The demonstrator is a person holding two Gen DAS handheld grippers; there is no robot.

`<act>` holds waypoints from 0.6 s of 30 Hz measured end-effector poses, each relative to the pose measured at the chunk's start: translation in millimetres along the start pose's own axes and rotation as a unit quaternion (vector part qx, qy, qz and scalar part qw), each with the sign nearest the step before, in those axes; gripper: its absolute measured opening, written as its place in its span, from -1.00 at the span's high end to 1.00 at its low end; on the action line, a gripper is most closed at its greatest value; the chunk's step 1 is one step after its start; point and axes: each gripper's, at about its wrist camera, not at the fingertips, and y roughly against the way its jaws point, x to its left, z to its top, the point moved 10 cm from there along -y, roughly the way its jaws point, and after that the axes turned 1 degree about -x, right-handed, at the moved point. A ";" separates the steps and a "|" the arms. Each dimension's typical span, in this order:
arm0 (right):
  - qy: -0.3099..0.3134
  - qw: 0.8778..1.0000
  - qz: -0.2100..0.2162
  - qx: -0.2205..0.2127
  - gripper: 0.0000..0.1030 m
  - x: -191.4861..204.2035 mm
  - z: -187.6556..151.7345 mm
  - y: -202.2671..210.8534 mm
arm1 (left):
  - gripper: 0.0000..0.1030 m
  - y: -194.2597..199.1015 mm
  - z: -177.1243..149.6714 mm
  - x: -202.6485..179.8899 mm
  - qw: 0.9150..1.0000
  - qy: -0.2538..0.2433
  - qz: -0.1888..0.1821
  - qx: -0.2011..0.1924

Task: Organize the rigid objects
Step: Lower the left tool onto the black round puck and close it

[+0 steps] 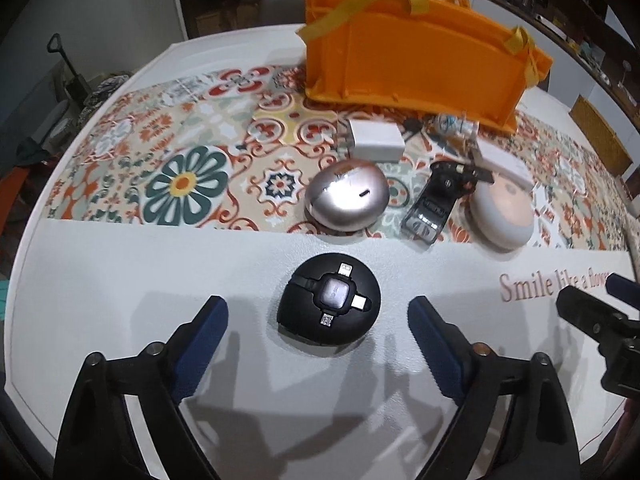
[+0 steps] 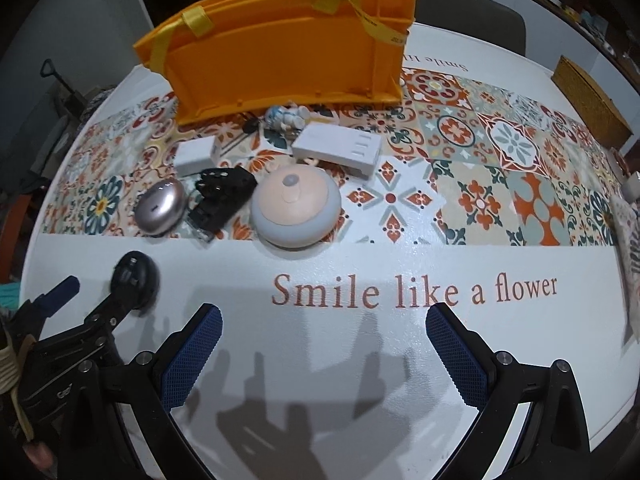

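A black round cable reel (image 1: 329, 299) with three plugs lies on the white table just ahead of my open, empty left gripper (image 1: 318, 316); it also shows in the right wrist view (image 2: 134, 278). Behind it lie a silver oval case (image 1: 346, 196), a black clip (image 1: 438, 200), a round peach-and-white light (image 1: 502, 210) and a white charger block (image 1: 374, 140). An orange tote basket (image 1: 416, 68) stands at the back. My right gripper (image 2: 324, 322) is open and empty over the "Smile like a flower" lettering. A white power strip (image 2: 336, 150) lies near the basket (image 2: 288, 52).
A small white-and-blue figurine (image 2: 286, 116) lies in front of the basket. A patterned tile runner (image 2: 500, 184) crosses the table. A woven box (image 2: 592, 100) sits at the far right edge. The left gripper (image 2: 60, 320) shows at the right view's lower left.
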 end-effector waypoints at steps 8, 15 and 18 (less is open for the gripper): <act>-0.001 1.000 -0.018 0.009 -0.99 0.6 -2.9 -10.4 | -0.47 -18.5 -2.0 -5.9 1.000 -0.006 -0.021 0.015; -0.003 1.000 -0.031 0.006 -0.99 1.0 -4.5 -16.6 | -0.21 -25.4 -2.2 -11.3 0.999 -0.025 -0.025 0.011; -0.006 0.999 -0.034 0.007 -0.99 1.0 -5.9 -18.7 | -0.14 -24.9 -1.7 -11.4 0.999 -0.028 -0.027 0.006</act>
